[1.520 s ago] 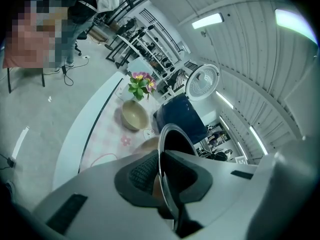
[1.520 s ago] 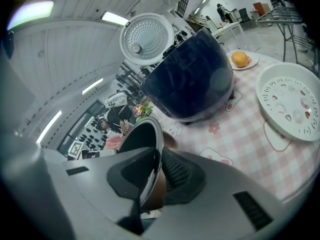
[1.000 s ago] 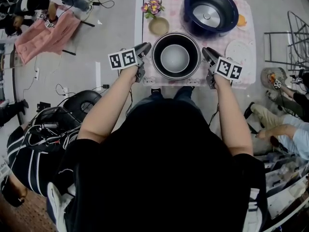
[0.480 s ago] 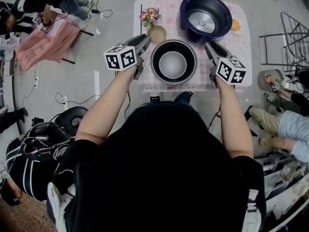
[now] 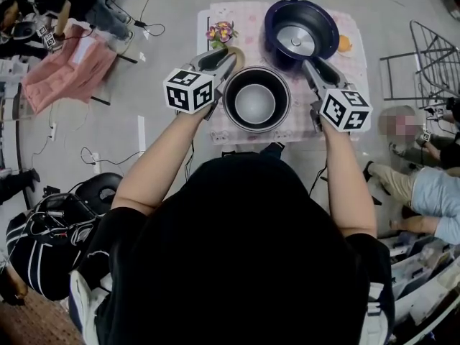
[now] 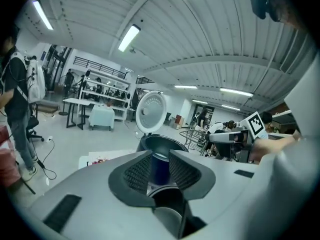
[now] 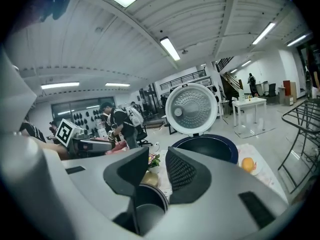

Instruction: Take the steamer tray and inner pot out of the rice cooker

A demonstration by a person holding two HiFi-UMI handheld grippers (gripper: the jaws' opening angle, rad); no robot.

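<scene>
Grey floor [image 5: 169,42], ribbed ceiling [image 6: 200,34], strip lights [image 6: 129,38]

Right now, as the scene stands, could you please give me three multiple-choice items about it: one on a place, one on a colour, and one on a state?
1. Where is the inner pot in relation to the rice cooker?
A) inside it
B) underneath it
C) fully outside it

2. What colour is the cooker's body?
A) dark blue
B) white
C) red

3. How is the cooker's lid?
A) shut
B) open, standing upright
C) detached, lying flat

Answers:
1 C: the head view shows the pot as a separate round thing, lower in the picture than the cooker.
2 A: its wall is dark blue in every view.
3 B: both gripper views show the lid upright behind the cooker's open mouth.
</scene>
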